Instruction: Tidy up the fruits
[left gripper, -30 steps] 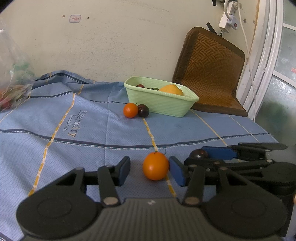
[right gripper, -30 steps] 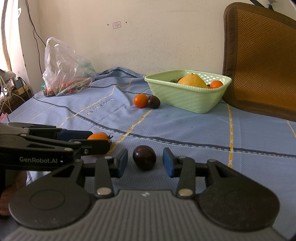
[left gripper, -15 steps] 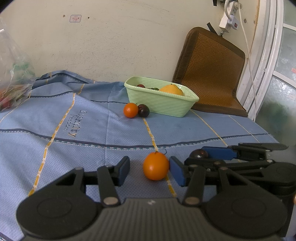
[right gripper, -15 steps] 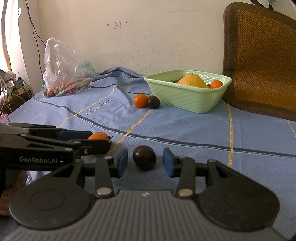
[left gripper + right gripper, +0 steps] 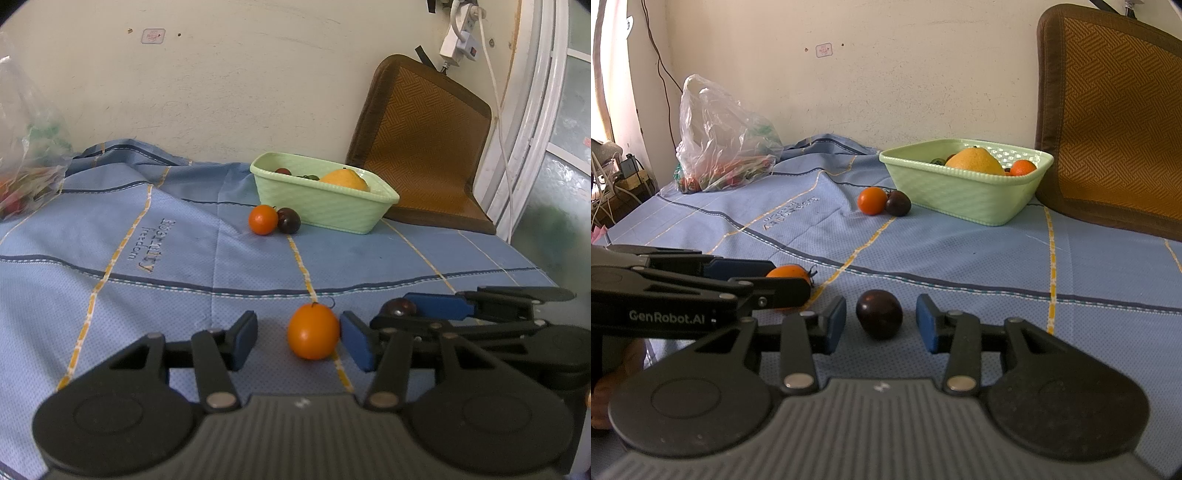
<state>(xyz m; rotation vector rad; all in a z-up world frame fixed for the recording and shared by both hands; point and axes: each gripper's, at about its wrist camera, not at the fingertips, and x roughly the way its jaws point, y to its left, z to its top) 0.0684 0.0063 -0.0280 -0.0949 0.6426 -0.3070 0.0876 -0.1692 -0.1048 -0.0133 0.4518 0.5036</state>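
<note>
**Four loose fruits, one basket**

Two round orange fruits and two dark plums lie on the blue cloth; the pale green plastic basket holds more.

The left gripper, jaws just widened, straddles the near orange fruit, which sits just beside its right pad. The right gripper stands open around the near dark plum, untouched.

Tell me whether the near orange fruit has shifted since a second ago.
No. The orange fruit sits at the same spot beside the yellow stripe on the cloth.

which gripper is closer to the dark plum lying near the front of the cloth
Right. The right gripper has the dark plum between its open fingers, untouched. The left gripper sits beside it, around the orange fruit, its jaws just opening.
</note>
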